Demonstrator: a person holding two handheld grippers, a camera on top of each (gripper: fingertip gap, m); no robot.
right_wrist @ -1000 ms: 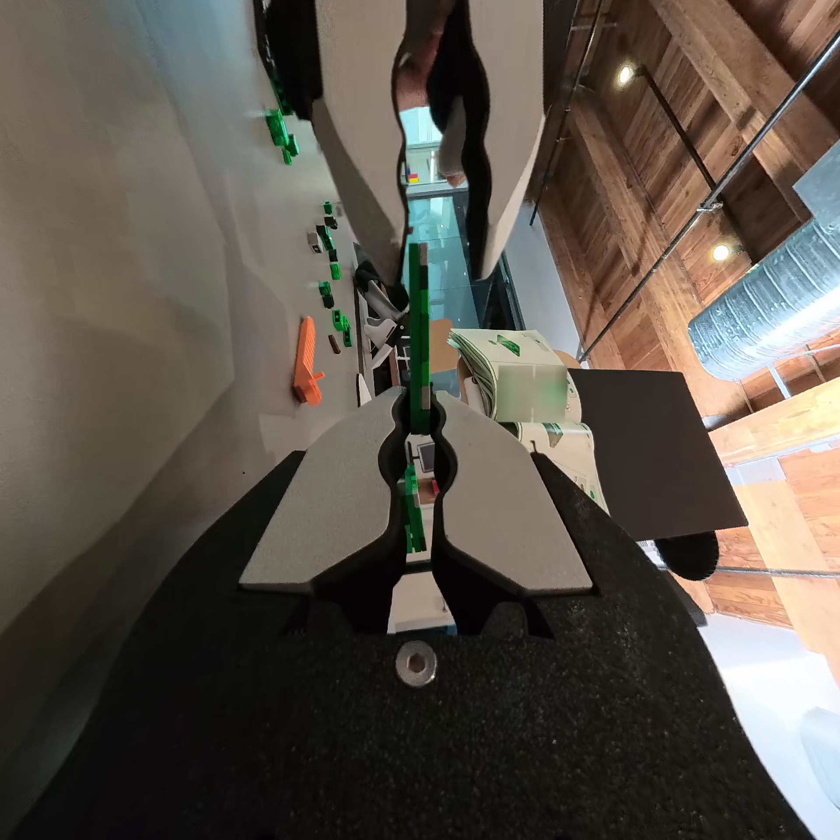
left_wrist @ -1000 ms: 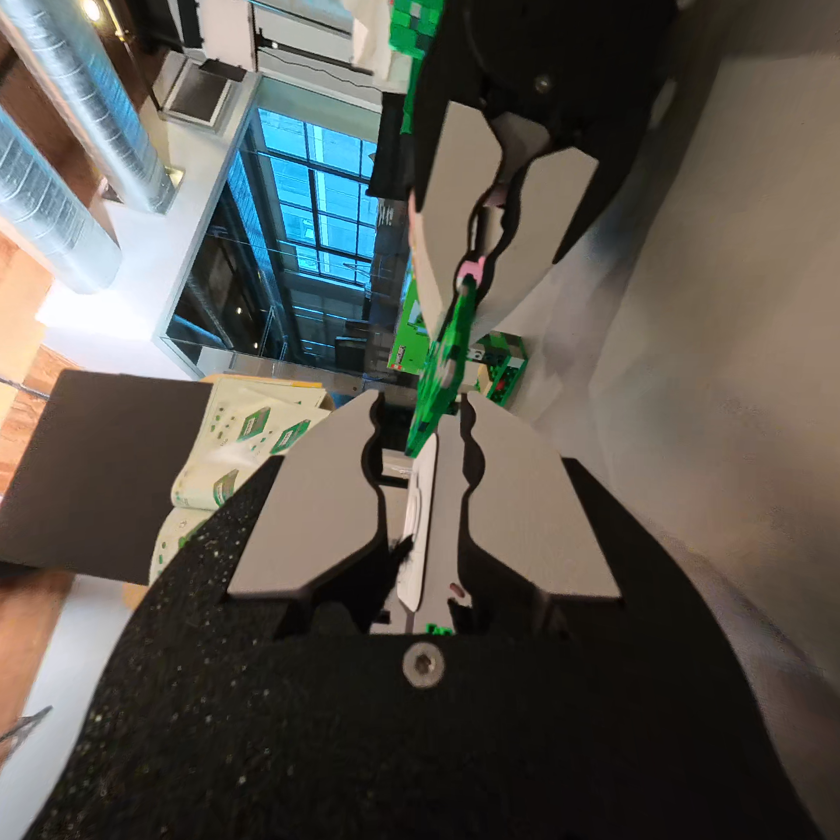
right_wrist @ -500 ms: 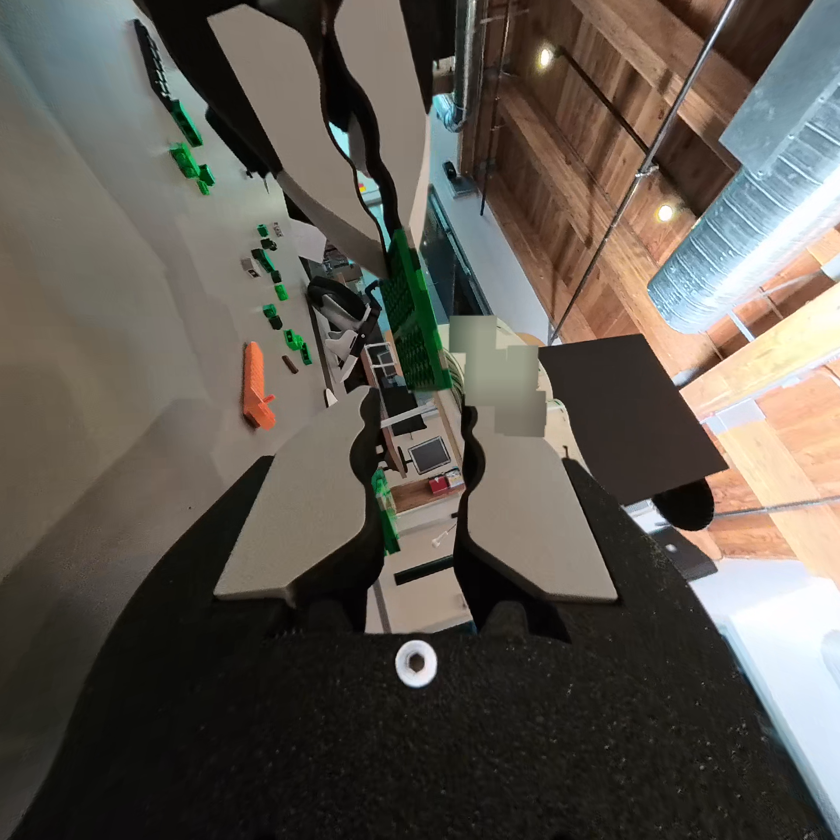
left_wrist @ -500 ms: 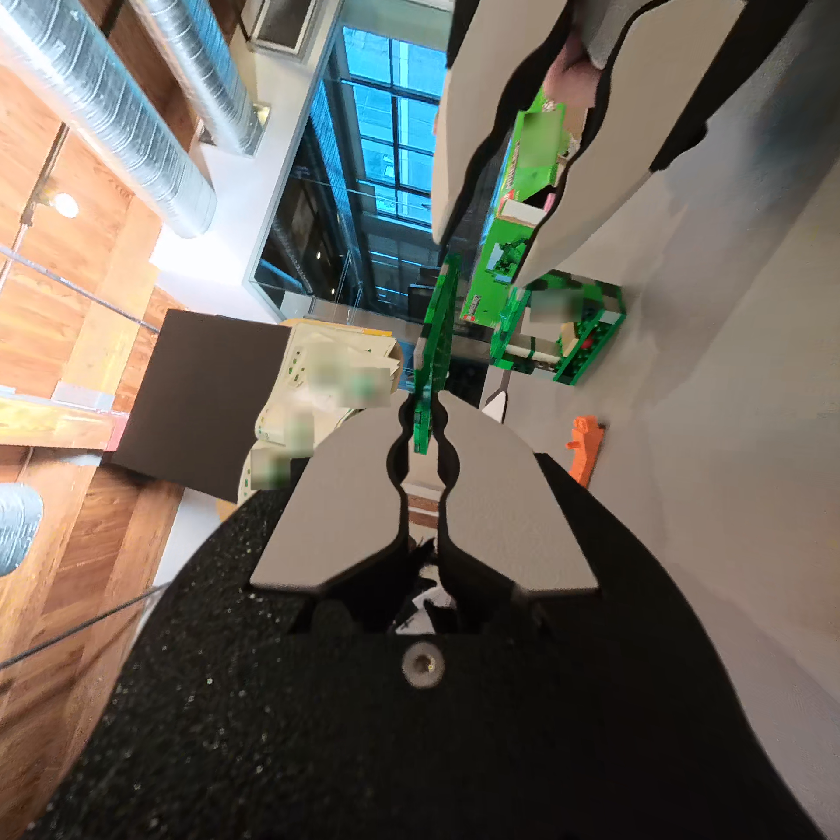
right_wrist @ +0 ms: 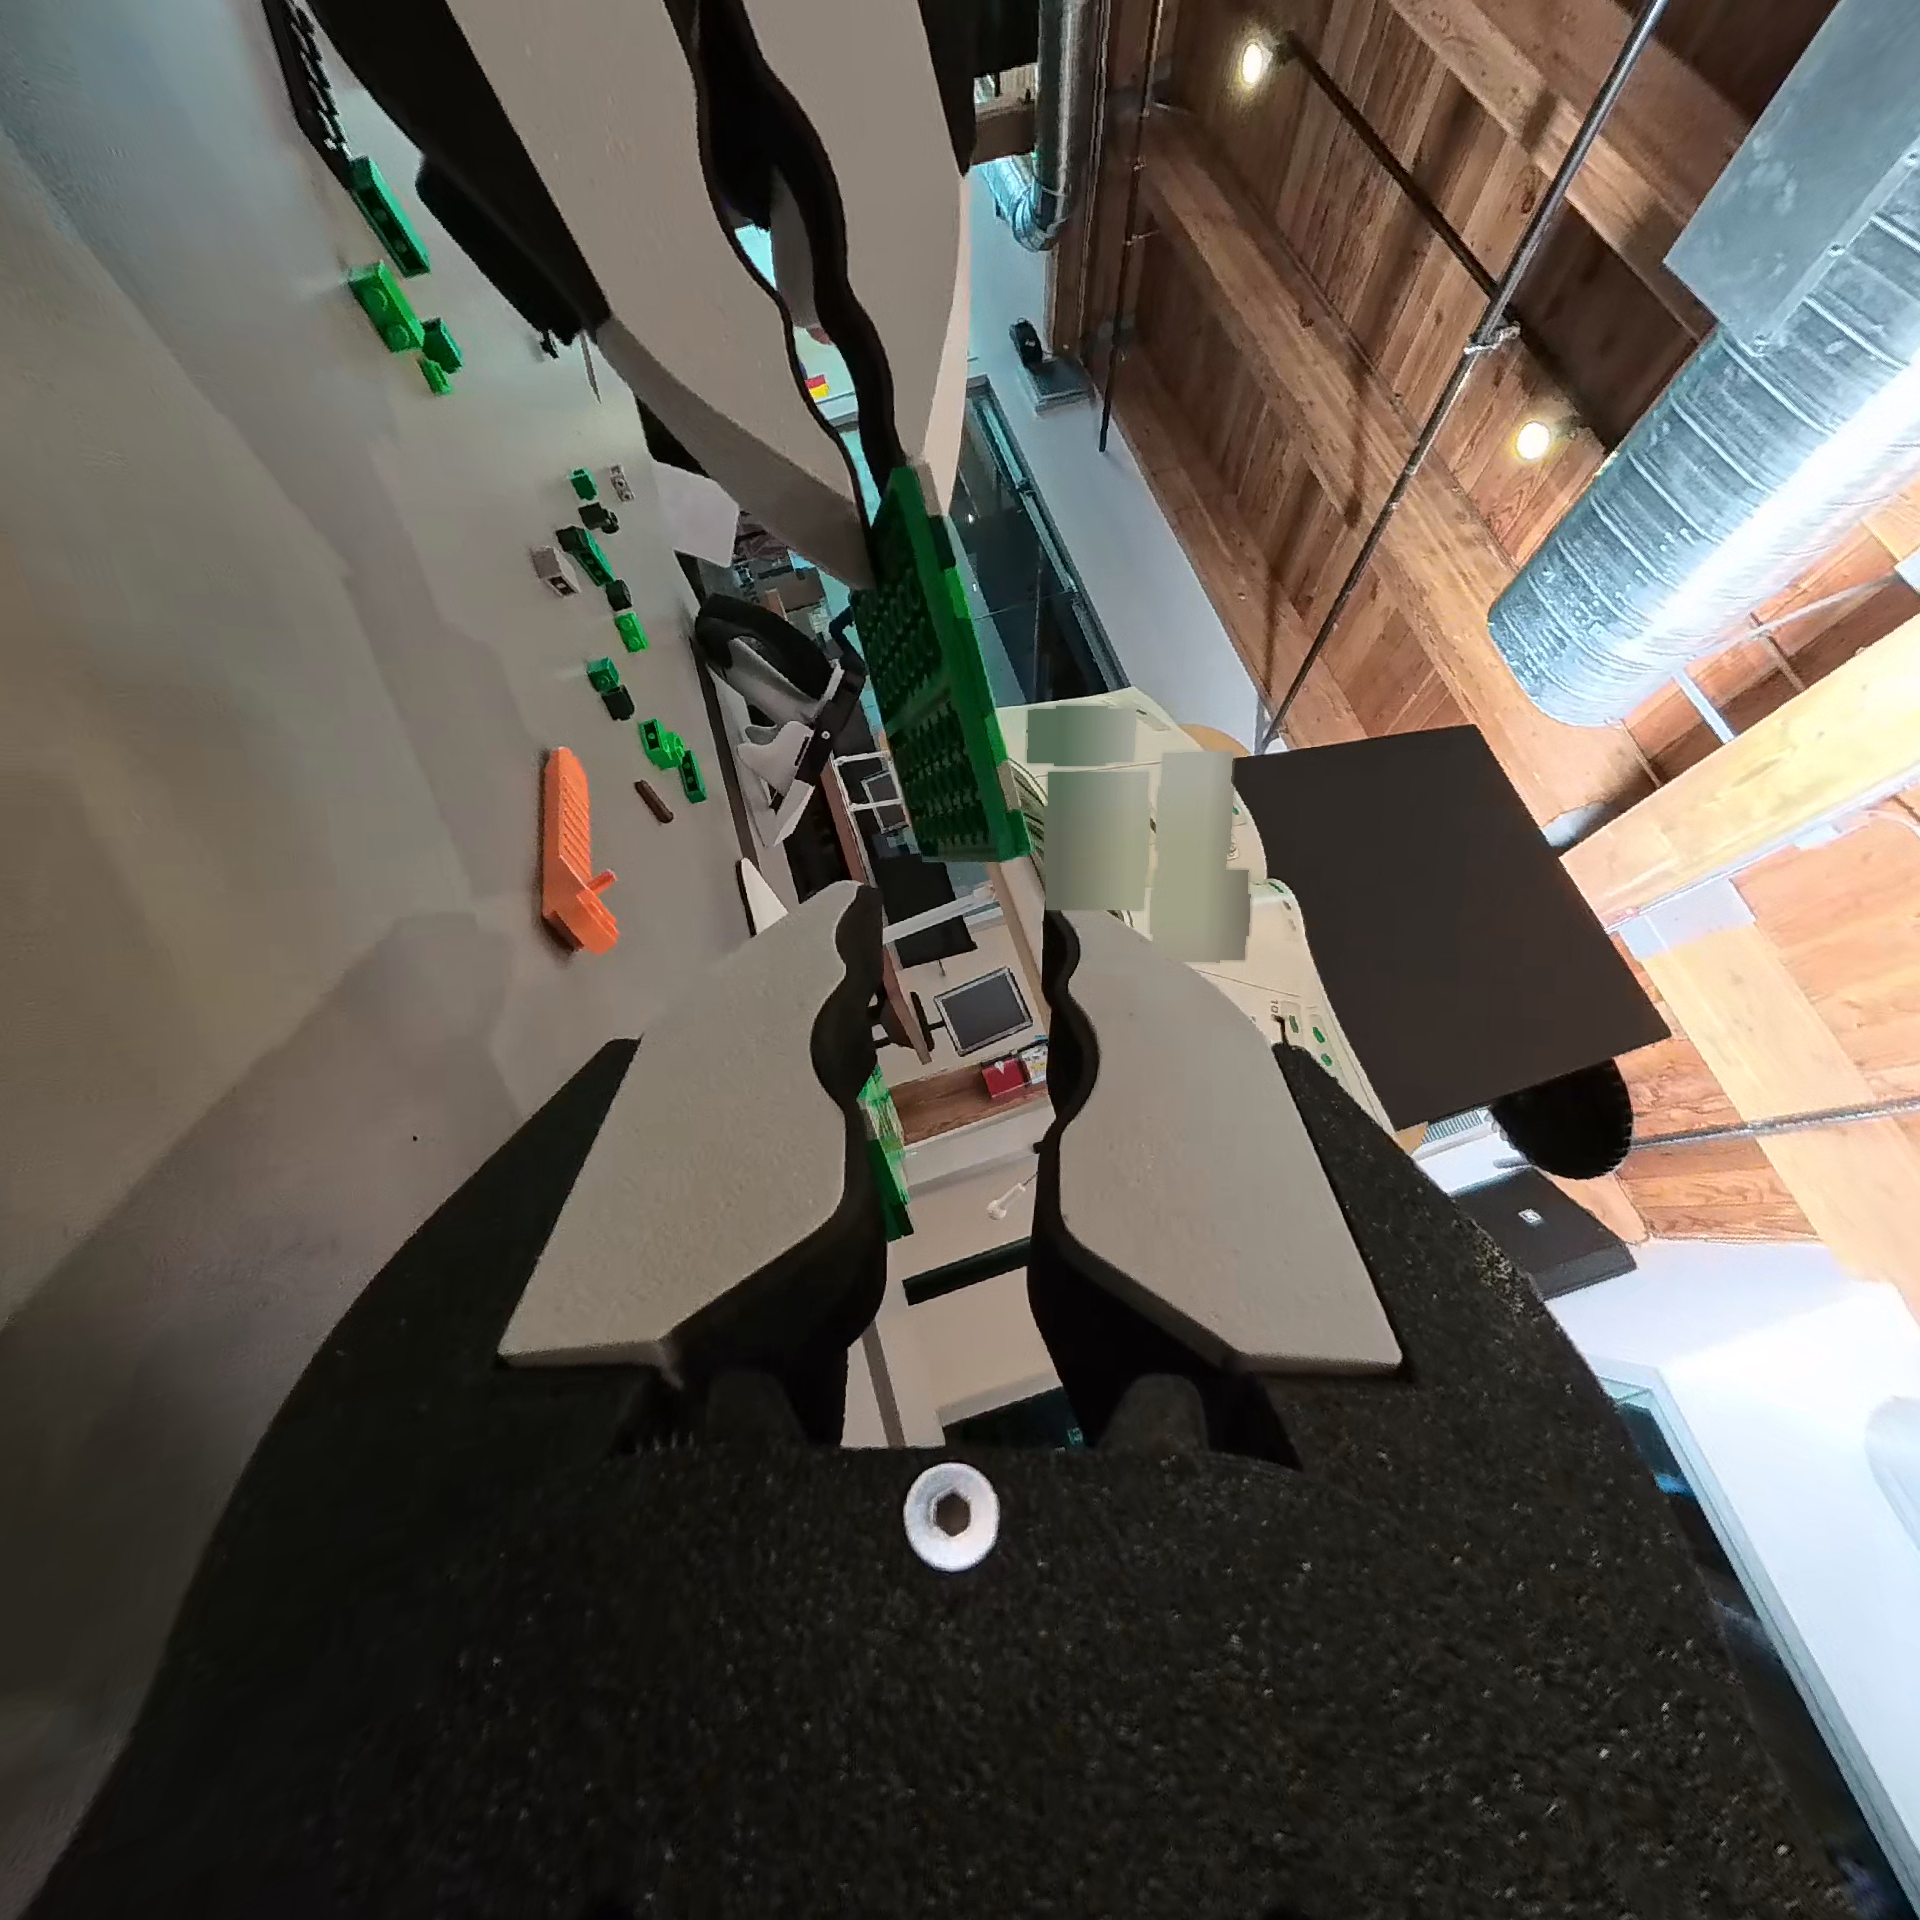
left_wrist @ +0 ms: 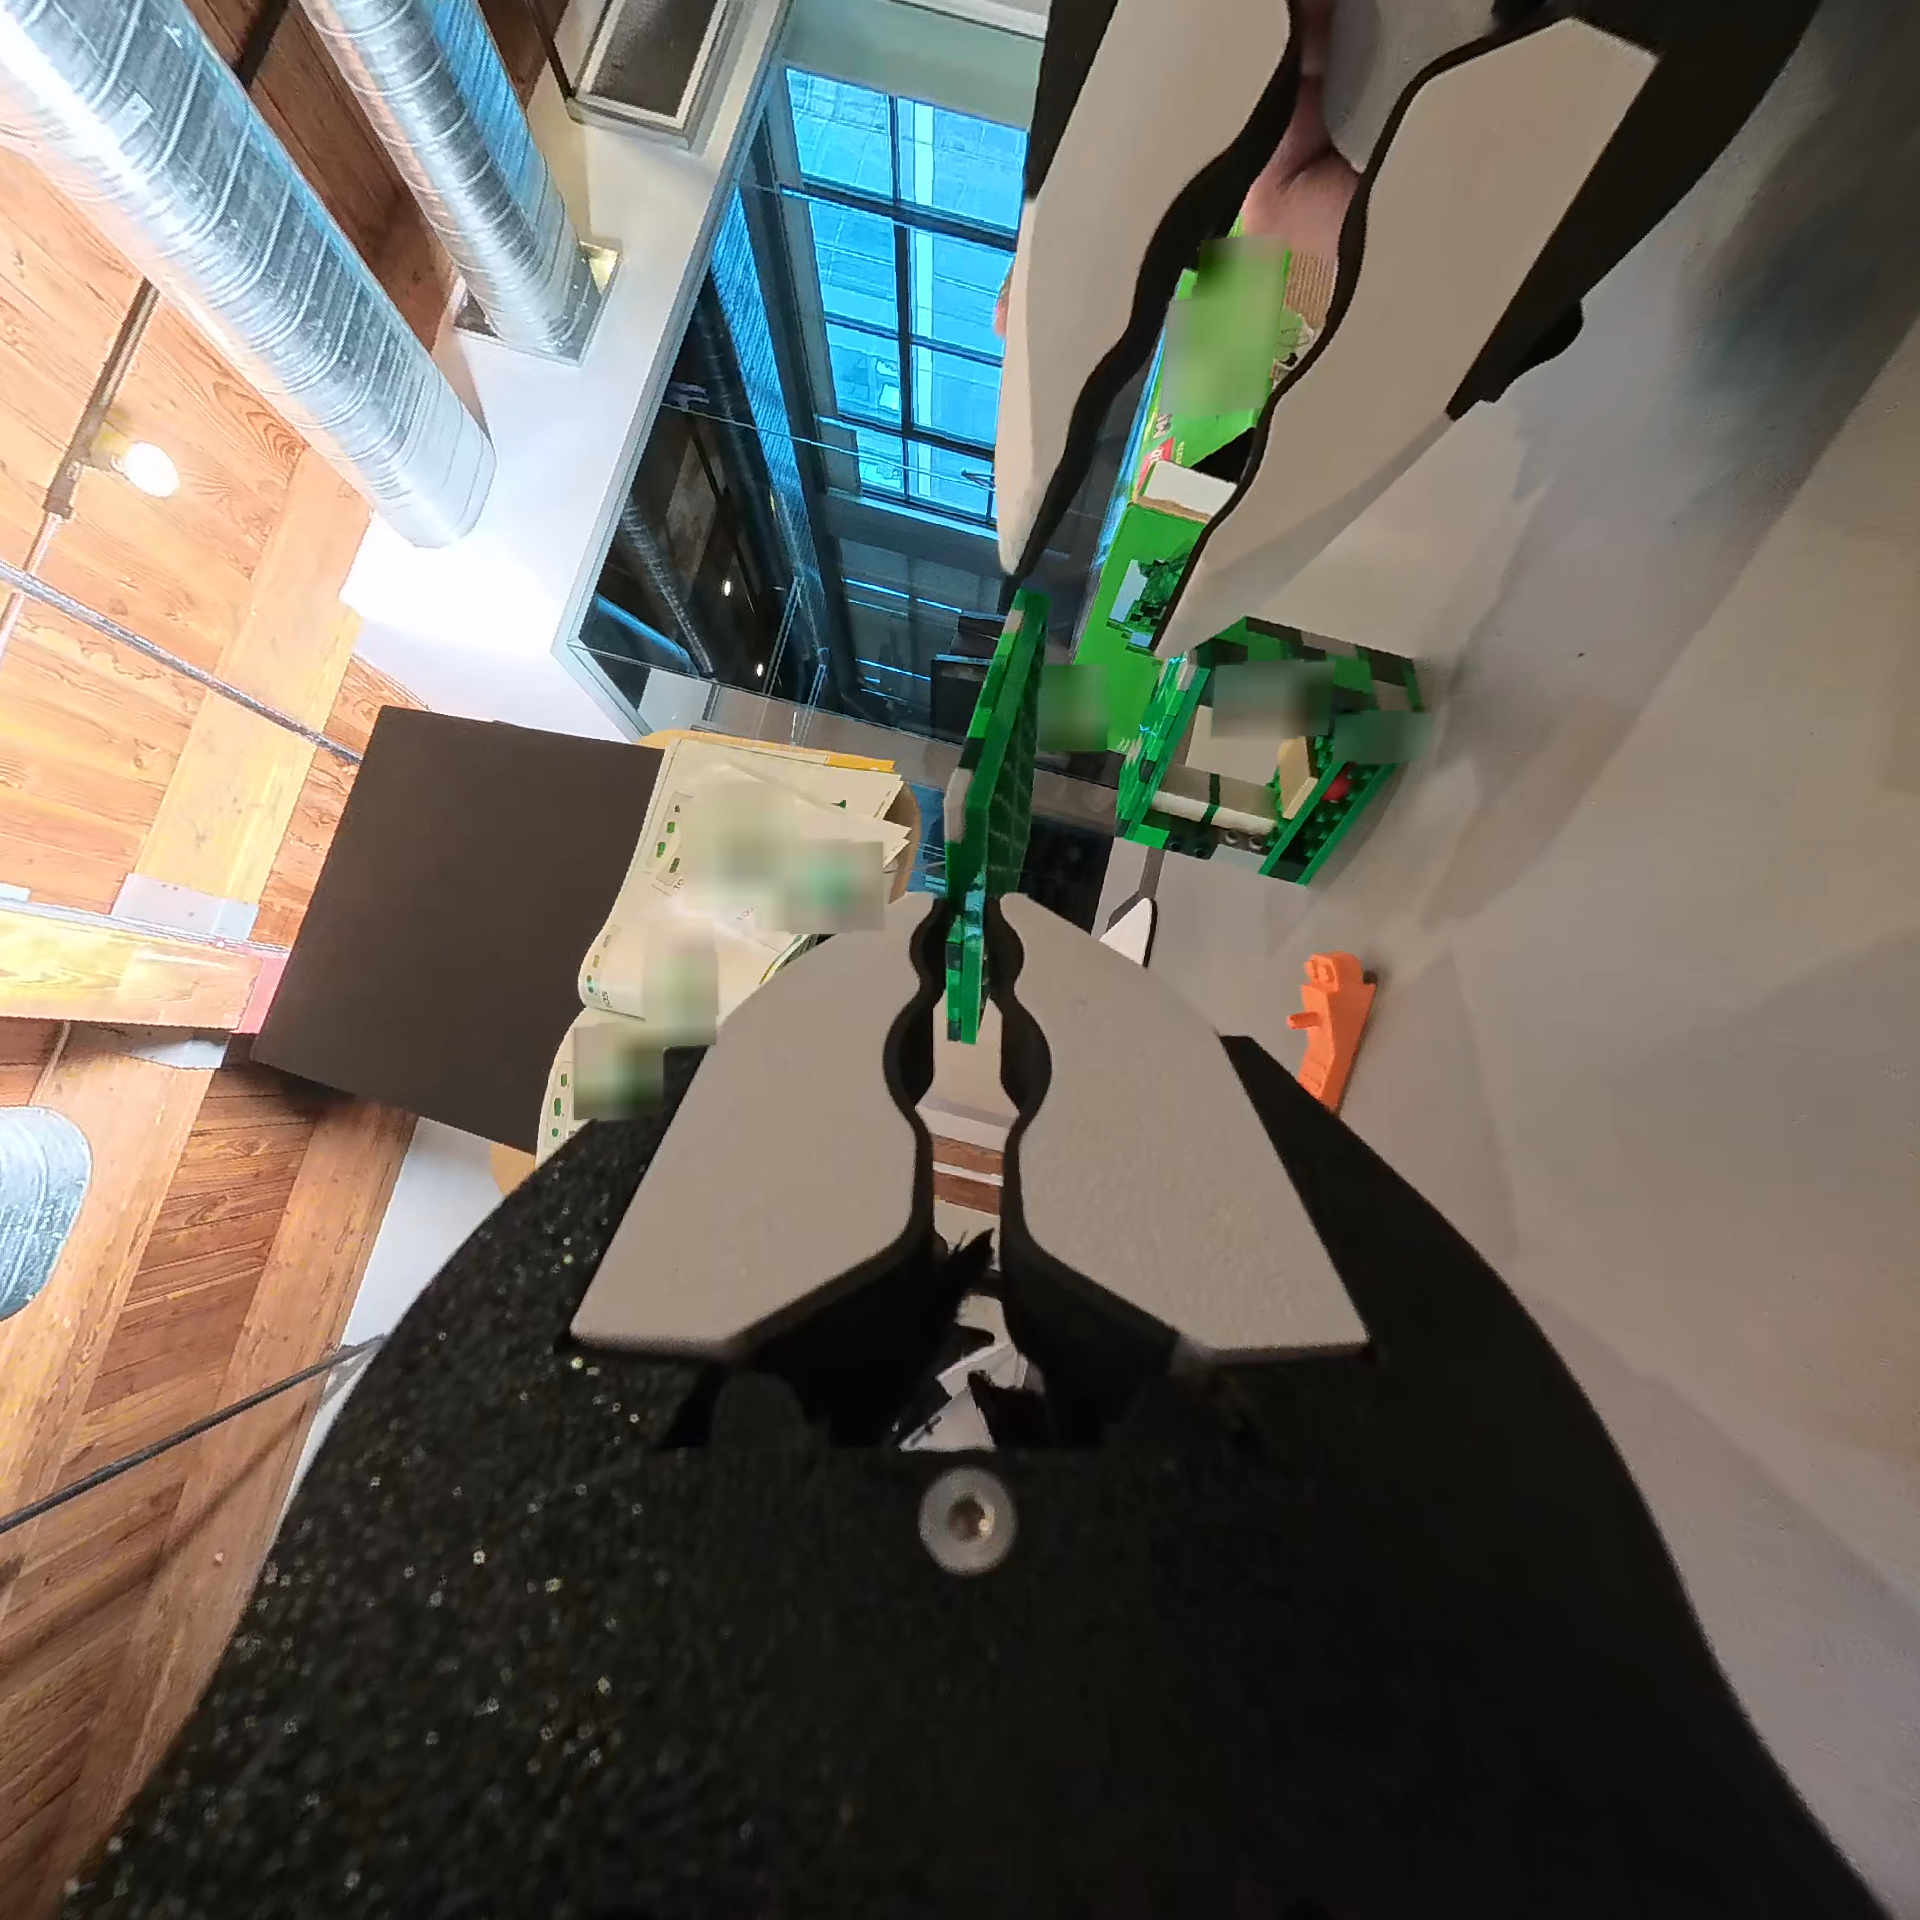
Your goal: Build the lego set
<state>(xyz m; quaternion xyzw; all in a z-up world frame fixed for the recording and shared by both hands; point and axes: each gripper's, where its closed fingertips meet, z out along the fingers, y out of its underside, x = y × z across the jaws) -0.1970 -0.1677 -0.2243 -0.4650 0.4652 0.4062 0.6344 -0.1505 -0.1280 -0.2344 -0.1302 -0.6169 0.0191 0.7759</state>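
Observation:
My left gripper [left_wrist: 975, 914] is shut on the near edge of a flat green Lego plate [left_wrist: 1000, 769], held edge-on in the air. My right gripper [left_wrist: 1091, 603] faces it from above, open, just off the plate's far end. In the right wrist view the right gripper [right_wrist: 956, 925] is open and empty, and the studded green plate [right_wrist: 935, 675] hangs just beyond its tips, pinched by the left gripper [right_wrist: 894, 499]. A small green bit [right_wrist: 883, 1153] shows beside one right finger; I cannot tell what it is.
On the grey table [left_wrist: 1610, 1143] stand a partly built green Lego model [left_wrist: 1268, 769] and an orange brick separator [left_wrist: 1330, 1029]. Several loose green pieces [right_wrist: 623, 634] lie scattered. An open instruction booklet [right_wrist: 1143, 831] leans on a black board [right_wrist: 1434, 904]. About 7 centimetres separates my left fingertips from my right. The right tips stand about 10 centimetres off the orange brick separator [left_wrist: 1330, 1029].
The green plate passed from my right gripper to my left. The left gripper closed on it, the right gripper opened and drew back a little.

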